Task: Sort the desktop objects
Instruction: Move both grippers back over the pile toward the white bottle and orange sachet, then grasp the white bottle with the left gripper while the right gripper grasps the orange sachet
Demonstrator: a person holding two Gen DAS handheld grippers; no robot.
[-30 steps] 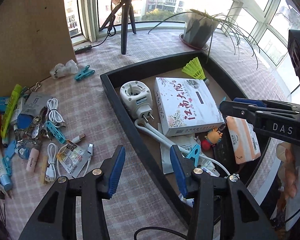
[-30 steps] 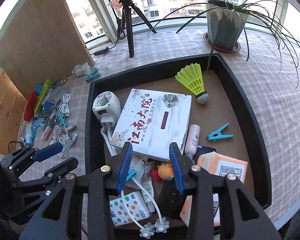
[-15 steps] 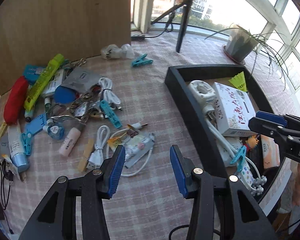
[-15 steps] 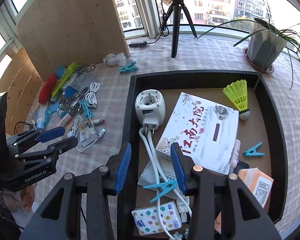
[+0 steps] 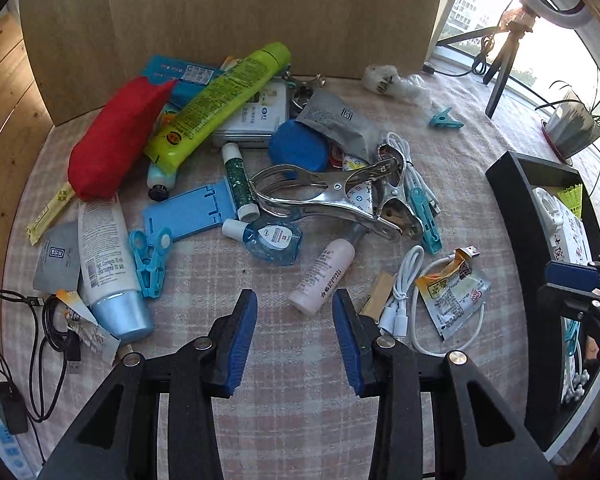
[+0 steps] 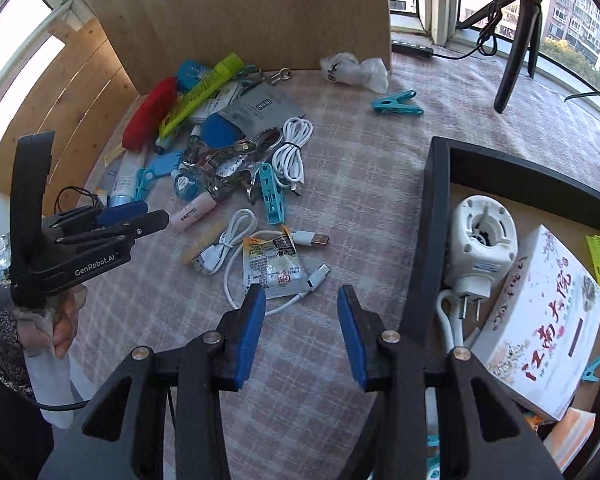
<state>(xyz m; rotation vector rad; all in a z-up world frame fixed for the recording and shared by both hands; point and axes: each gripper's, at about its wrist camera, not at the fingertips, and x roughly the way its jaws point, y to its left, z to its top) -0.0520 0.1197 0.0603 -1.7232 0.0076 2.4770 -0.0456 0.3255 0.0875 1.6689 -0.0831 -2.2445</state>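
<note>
My left gripper [image 5: 294,304] is open and empty, low over the checked cloth. A small pink bottle [image 5: 323,272] lies just beyond its fingertips. Behind it lies a pile: a metal clip [image 5: 324,196], a blue sanitizer bottle [image 5: 274,238], a red pouch [image 5: 114,136], a green tube [image 5: 216,104]. My right gripper [image 6: 300,304] is open and empty, hovering left of the black tray [image 6: 426,236]. A snack packet [image 6: 270,266] and white cable [image 6: 236,284] lie just ahead of it. The tray holds a white box [image 6: 544,320] and white plug adapter [image 6: 480,244].
A cardboard wall [image 5: 236,12] backs the pile. A teal clothespin [image 6: 398,103] and a crumpled bag [image 6: 354,70] lie at the back. A tripod [image 6: 516,40] stands by the window. A black cable [image 5: 40,344] trails at the left edge.
Both grippers have swung left, away from the tray and towards the pile on the cloth. The left one has come down close to the pink bottle. Both stay open.
</note>
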